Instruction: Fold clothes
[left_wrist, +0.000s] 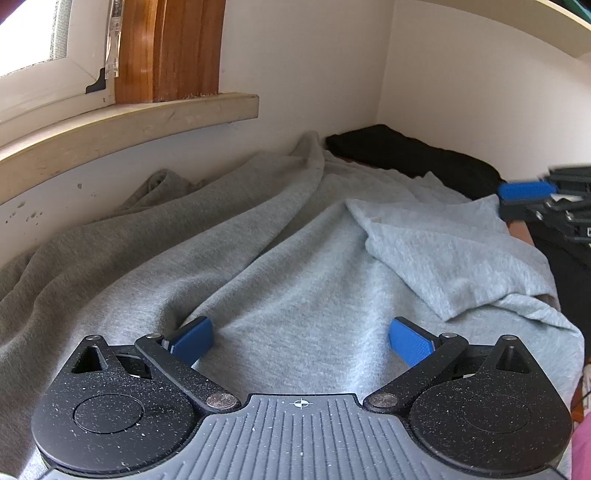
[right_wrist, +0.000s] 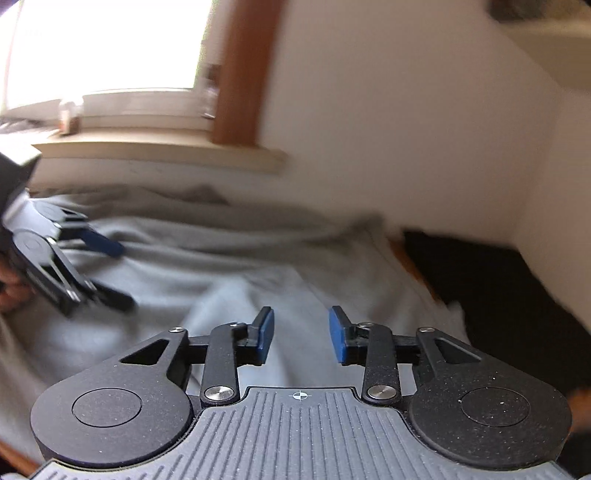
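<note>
Below both grippers, a grey sweatshirt (left_wrist: 303, 266) lies lengthwise, stretching away from their fingers. Left gripper (left_wrist: 301, 341) gapes wide, right gripper (right_wrist: 301, 334) partly open, neither holding cloth.

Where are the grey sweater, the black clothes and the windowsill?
grey sweater (left_wrist: 295, 295): left wrist view, flat middle of the fabric.
black clothes (left_wrist: 406, 155): left wrist view, top of the pile.
windowsill (left_wrist: 147, 125): left wrist view, front edge.

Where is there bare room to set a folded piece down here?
Hardly anywhere: the grey garment covers the surface from the wall under the windowsill to the black cloth in the corner. Only a thin wood strip shows between grey and black. The flattest stretch lies before the left gripper.
</note>
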